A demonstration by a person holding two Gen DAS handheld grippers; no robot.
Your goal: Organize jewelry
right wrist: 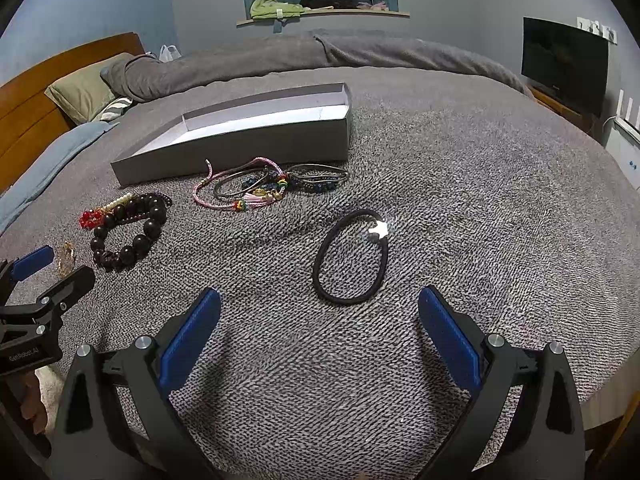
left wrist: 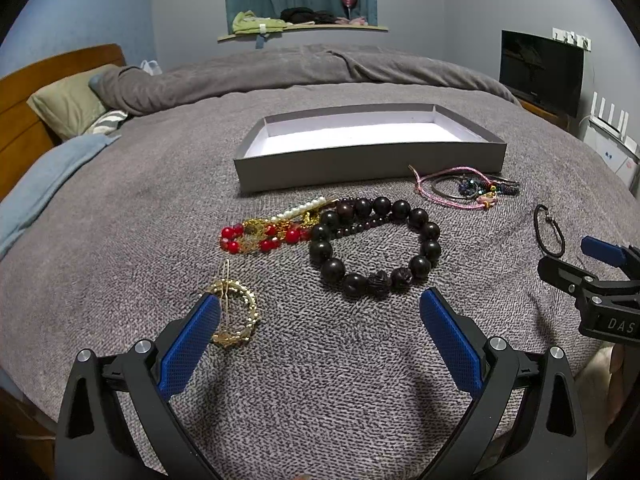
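A shallow grey box point(left wrist: 368, 164) with a white inside lies on the grey bed cover, also seen as the box point(right wrist: 240, 148). In front of it lie a dark bead bracelet point(left wrist: 376, 244), a red, gold and pearl piece point(left wrist: 272, 232), a gold coil bracelet point(left wrist: 236, 312) and a tangle of pink cords and thin bangles point(left wrist: 464, 188). My left gripper point(left wrist: 320, 304) is open, its left fingertip beside the gold coil. A black hair tie with a white star point(right wrist: 352, 256) lies just ahead of my open right gripper point(right wrist: 319, 304). Nothing is held.
A folded grey duvet point(left wrist: 300, 68), a pillow point(left wrist: 68, 104) and a wooden headboard point(left wrist: 16, 120) lie beyond the box. A dark screen point(left wrist: 540, 72) stands at the right wall. A blue cloth point(left wrist: 44, 184) lies at the left. The bed's near edge runs just below both grippers.
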